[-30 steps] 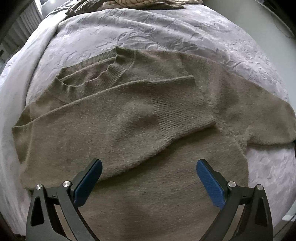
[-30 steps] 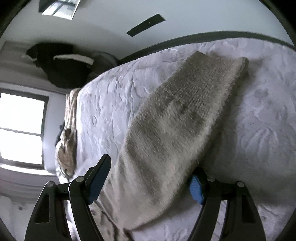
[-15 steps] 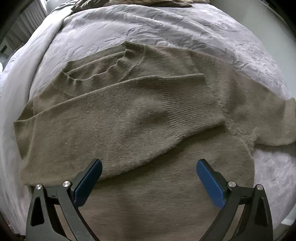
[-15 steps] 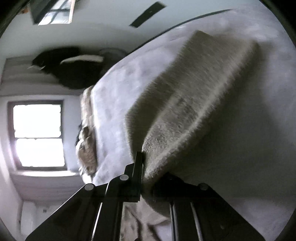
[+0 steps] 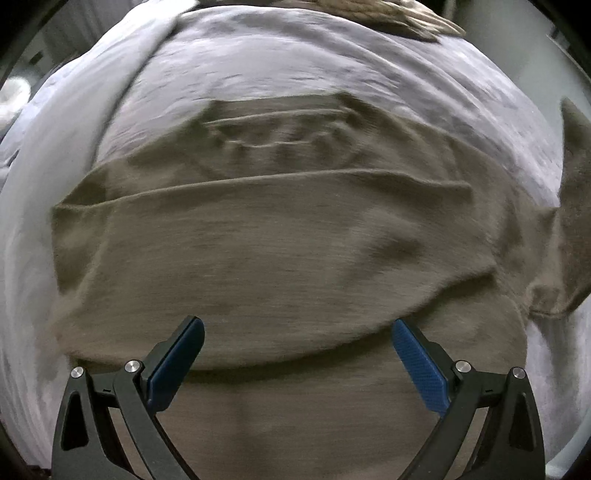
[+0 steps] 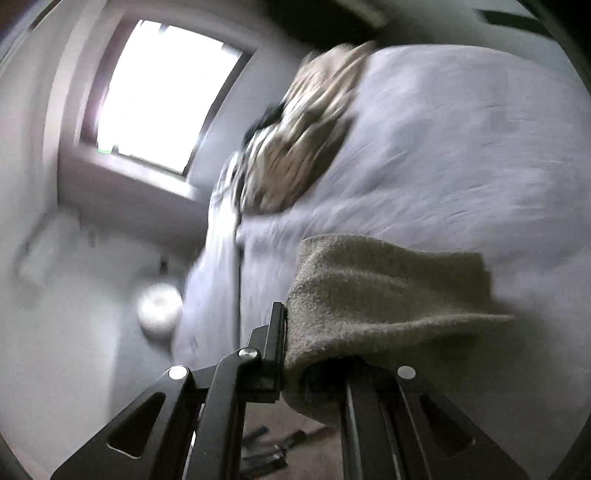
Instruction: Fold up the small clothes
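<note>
An olive-brown knit sweater (image 5: pixel 280 236) lies flat on the pale lilac bedspread (image 5: pixel 295 59), neck away from me, its left sleeve folded across the chest. My left gripper (image 5: pixel 297 347) is open and empty, hovering over the sweater's lower body. The sweater's right sleeve (image 5: pixel 572 206) rises off the bed at the right edge. In the right wrist view my right gripper (image 6: pixel 295 354) is shut on that sleeve (image 6: pixel 384 295), which drapes over the jaws and is held up above the bed.
A heap of beige patterned clothes (image 6: pixel 299 147) lies at the far end of the bed, also showing in the left wrist view (image 5: pixel 384 11). A bright window (image 6: pixel 162 99) and a wall are beyond the bed. The floor (image 6: pixel 74 332) lies beside the bed.
My right gripper closed on the right sleeve and lifted it off the bed, swinging round. My left gripper moved a little closer over the sweater and stayed open.
</note>
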